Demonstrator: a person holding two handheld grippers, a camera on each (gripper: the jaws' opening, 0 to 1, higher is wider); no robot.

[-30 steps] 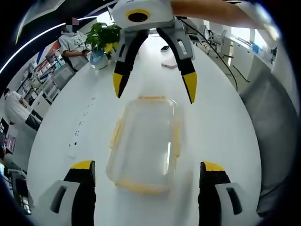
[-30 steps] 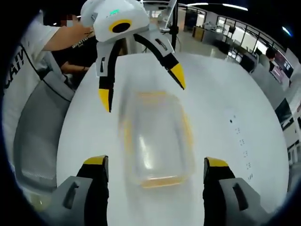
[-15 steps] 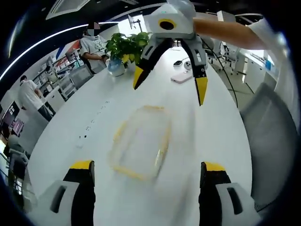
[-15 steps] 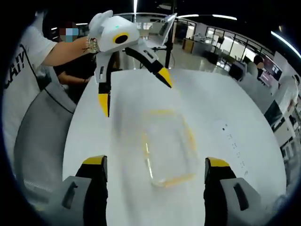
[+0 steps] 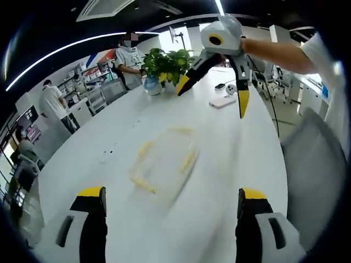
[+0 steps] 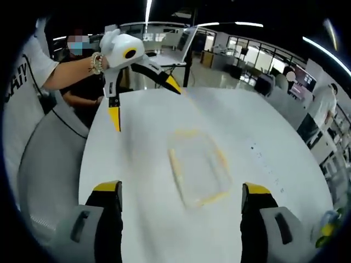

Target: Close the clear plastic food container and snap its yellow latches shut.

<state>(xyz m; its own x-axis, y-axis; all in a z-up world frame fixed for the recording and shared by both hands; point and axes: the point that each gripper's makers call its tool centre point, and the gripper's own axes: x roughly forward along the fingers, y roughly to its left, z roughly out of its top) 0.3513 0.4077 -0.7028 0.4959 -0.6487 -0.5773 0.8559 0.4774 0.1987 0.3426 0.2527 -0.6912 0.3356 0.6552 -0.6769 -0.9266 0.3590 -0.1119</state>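
The clear plastic food container (image 5: 163, 163) with yellow latches lies flat on the white table (image 5: 219, 181), lid on it; blur hides whether the latches are down. My left gripper (image 5: 171, 204) hangs open well above and short of it, nothing between its yellow-tipped jaws. In the right gripper view the same container (image 6: 198, 166) lies mid-table, and my right gripper (image 6: 181, 196) is open and raised clear of it. The right gripper (image 5: 214, 90) shows opposite in the left gripper view; the left gripper (image 6: 143, 101) shows opposite in the right gripper view.
A potted plant (image 5: 164, 63) and a blue vase (image 5: 152, 86) stand at the far end of the table, with a pink pad (image 5: 222, 102) and a small dark object (image 5: 219, 86) beside. A grey chair (image 6: 46, 159) sits by the table edge. People stand in the background.
Both grippers have pulled up and back from the container, which now looks smaller and farther off in both views. Nothing was gripped; the container stays on the table.
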